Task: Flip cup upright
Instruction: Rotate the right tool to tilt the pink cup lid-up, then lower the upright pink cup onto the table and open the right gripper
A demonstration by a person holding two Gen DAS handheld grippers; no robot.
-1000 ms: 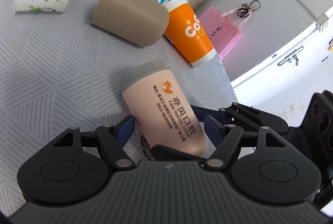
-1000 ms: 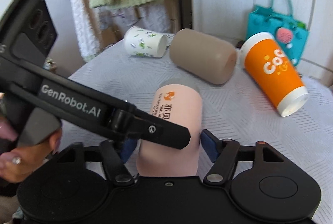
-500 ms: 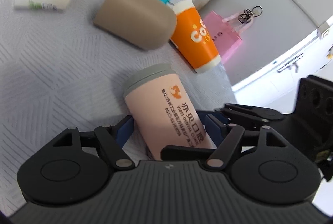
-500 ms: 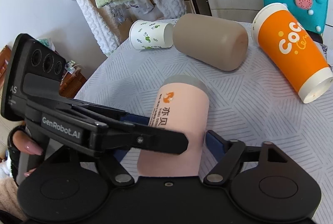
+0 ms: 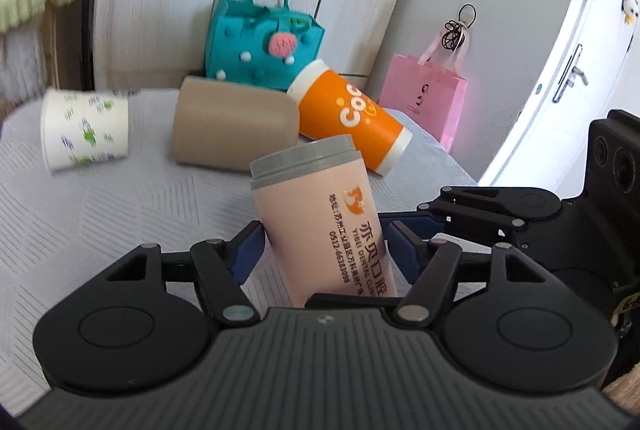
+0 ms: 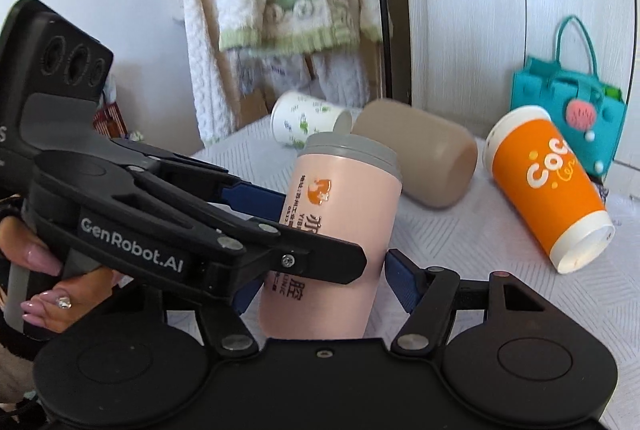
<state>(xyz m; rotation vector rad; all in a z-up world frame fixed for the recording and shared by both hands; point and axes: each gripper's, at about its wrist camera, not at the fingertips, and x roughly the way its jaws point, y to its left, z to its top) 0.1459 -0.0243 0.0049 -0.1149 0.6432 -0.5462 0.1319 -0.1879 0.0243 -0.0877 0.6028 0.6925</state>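
The white cup [image 5: 86,129] lies on its side by the table's [image 5: 100,206] far left edge, mouth toward the tan cup [image 5: 234,124] next to it, which also lies flat near the far edge; both look like later candidates for the same job and are well clear of the grippers. The pink cup [image 5: 320,226] is the one being worked: it stands near the middle of the table toward the near edge, grey band up, tilted a little off vertical, so it is judged nearly upright but not yet settled. The left gripper [image 5: 324,246] has its blue pads on either side of the cup's lower body, jaws narrowed onto it, a low grip that steadies the base as the top swings up. The right gripper [image 6: 316,278] brackets the same cup from the other side; its right pad stands just off the wall and its left pad is hidden behind the other tool, so whether it clamps I cannot tell. The orange cup [image 5: 350,118] lies tipped near the far right edge, leaning by the tan cup. Behind stand a teal bag [image 5: 262,42] and a pink bag [image 5: 424,102]
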